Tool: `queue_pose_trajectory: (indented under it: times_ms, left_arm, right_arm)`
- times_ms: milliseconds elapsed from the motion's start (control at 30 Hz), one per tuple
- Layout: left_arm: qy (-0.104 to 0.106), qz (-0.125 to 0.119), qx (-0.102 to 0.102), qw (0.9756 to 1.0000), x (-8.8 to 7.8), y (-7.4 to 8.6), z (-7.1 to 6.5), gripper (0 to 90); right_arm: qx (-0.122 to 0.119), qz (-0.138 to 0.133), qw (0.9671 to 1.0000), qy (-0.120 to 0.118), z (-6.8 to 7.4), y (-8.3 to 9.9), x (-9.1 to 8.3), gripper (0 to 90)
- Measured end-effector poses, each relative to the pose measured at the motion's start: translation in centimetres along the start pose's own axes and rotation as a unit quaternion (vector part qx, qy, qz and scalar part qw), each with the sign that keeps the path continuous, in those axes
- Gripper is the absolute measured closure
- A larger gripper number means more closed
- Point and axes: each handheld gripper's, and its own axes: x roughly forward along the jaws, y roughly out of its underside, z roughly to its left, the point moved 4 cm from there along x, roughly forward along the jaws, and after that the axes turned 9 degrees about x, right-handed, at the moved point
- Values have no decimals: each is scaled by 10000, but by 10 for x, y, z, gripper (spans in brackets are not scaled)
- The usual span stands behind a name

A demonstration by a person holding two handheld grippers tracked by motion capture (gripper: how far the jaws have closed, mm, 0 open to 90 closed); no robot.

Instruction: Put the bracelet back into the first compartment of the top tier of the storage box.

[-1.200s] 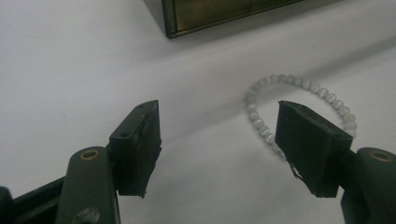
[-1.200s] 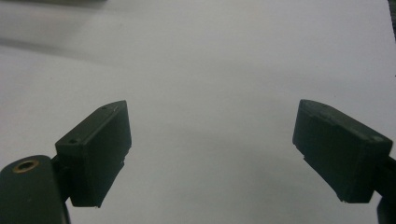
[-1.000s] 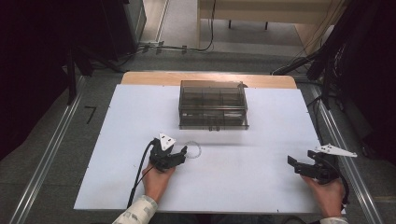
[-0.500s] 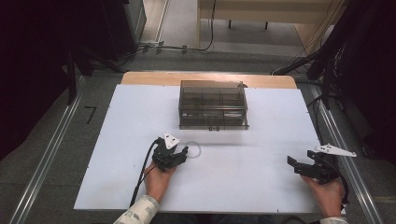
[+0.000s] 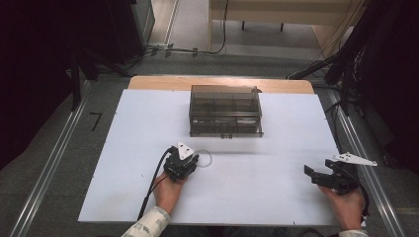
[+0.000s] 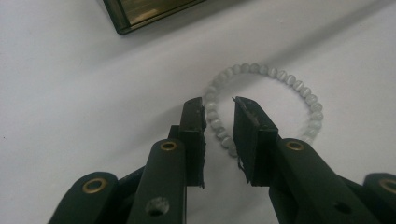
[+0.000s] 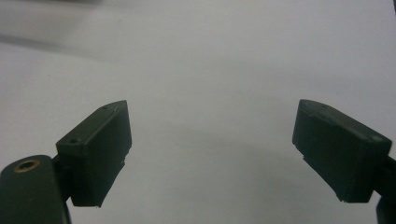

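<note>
High view, surroundings: white table sheet (image 5: pixel 257 197) on a wooden top; dark racks and cables on the floor beyond the far edge.
High view, container: smoky clear compartment box (image 5: pixel 225 117) stands at far centre, lid down; contents cannot be made out.
High view, obstruction: open sheet lies between the box and both grippers.
High view, left gripper (image 5: pixel 190 163): near centre-left, well short of the box, jaws pointing far-right at the bead bracelet (image 5: pixel 204 159).
High view, bracelet: flat on the sheet, just right of the left gripper, its near-left arc at the jaw tips.
High view, right gripper (image 5: pixel 312 174): near right edge, well apart from bracelet and box, jaws pointing left.
Left gripper view, container: a corner of the box (image 6: pixel 144 13) sits at the far left.
Left gripper view, bracelet (image 6: pixel 299 88): pale beads in a ring; one arc passes between the jaws.
Left gripper view, state: the left gripper (image 6: pixel 219 109) has just been closing; jaws narrow around the beads with small gaps each side, not yet pressing that I can see.
Right gripper view, state: right gripper (image 7: pixel 212 121) released, jaws wide apart over bare sheet (image 7: pixel 210 60).
</note>
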Motion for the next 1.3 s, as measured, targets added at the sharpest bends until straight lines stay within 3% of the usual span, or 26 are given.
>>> queue_pose_trajectory:
  times_ms: [133,367,967,1167,1300]
  left_arm:
    - [46,0,-79,10000,0,0,2,772]
    - [31,12,33,10000,0,0,1,857]
    - [-93,-22,211,9997,-1,1,-2,872]
    - [-130,-369,-37,9992,-7,1,2,872]
    - [-165,-524,-10,9985,-10,1,2,873]
  right_arm:
    - [-3,8,10000,11,0,0,0,103]
    - [17,13,10000,9,0,0,0,104]
    - [48,13,10000,4,-1,1,0,105]
    - [45,14,10000,-12,-1,1,0,106]
    - [52,8,10000,-9,-1,0,-1,107]
